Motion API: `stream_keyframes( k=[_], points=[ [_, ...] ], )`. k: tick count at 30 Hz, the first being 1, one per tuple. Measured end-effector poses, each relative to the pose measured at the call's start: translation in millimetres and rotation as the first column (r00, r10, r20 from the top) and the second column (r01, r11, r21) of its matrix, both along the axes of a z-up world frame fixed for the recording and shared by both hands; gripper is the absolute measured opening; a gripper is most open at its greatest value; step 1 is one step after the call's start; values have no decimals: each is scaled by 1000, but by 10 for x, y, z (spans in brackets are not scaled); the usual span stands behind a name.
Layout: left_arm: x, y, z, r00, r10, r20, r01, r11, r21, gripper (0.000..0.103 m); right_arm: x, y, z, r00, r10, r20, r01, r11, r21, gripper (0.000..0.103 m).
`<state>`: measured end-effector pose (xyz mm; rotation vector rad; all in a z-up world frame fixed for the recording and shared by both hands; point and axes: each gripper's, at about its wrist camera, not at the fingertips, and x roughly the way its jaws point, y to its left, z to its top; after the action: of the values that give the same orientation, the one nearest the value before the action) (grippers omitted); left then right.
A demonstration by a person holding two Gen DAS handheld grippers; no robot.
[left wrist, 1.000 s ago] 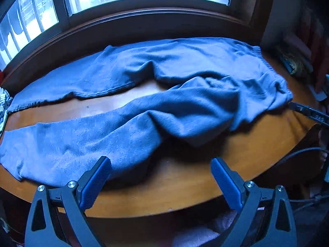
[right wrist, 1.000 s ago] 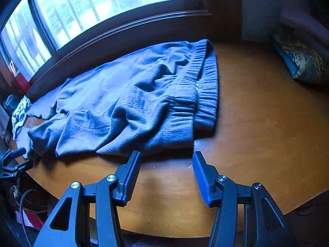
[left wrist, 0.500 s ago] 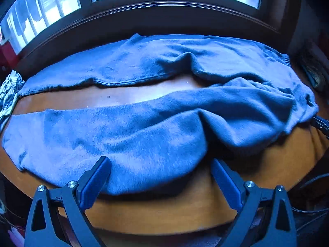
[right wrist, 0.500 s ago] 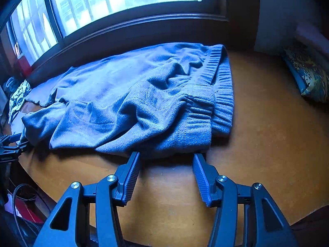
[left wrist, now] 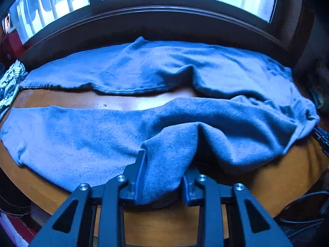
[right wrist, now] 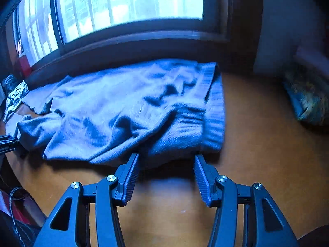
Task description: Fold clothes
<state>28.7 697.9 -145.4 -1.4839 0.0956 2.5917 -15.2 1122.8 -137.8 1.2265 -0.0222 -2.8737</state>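
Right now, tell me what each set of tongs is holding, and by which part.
The left tongs are closing on the near edge of the blue sweatpants, on a bunched fold of the near leg. The right tongs hold nothing, open at the waistband.

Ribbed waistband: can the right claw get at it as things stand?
Probably yes. The right claw is open, its tips right at the near edge of the ribbed waistband of the blue sweatpants. Only bare wooden table lies around it; nothing blocks it.

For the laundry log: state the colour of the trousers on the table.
Plain blue trousers, with no pattern; the left wrist view shows them best.
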Motion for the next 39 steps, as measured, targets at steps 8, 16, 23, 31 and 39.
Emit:
stream_keyframes(
  k=[8,16,23,31,39],
  points=[
    [-12,11,-8,999,17,32,-18,999,34,25,-134,35,-200,996,28,80,-24,998,-53,62],
    [93,-182,449,998,54,-37,-46,980,196,11,56,173,448,991,131,7,-126,964,-236,6],
    [-101,-284,1077,980,93,-175,-63,983,173,11,-259,378,1109,979,149,-142,-190,920,-343,6],
    [-1252,-171,568,991,135,23,-137,985,109,22,-1478,595,438,998,-34,60,51,948,-313,8],
    [-1235,100,376,995,85,47,-85,996,-12,57,-1280,835,626,1000,-16,-3,15,953,-301,44]
  ],
)
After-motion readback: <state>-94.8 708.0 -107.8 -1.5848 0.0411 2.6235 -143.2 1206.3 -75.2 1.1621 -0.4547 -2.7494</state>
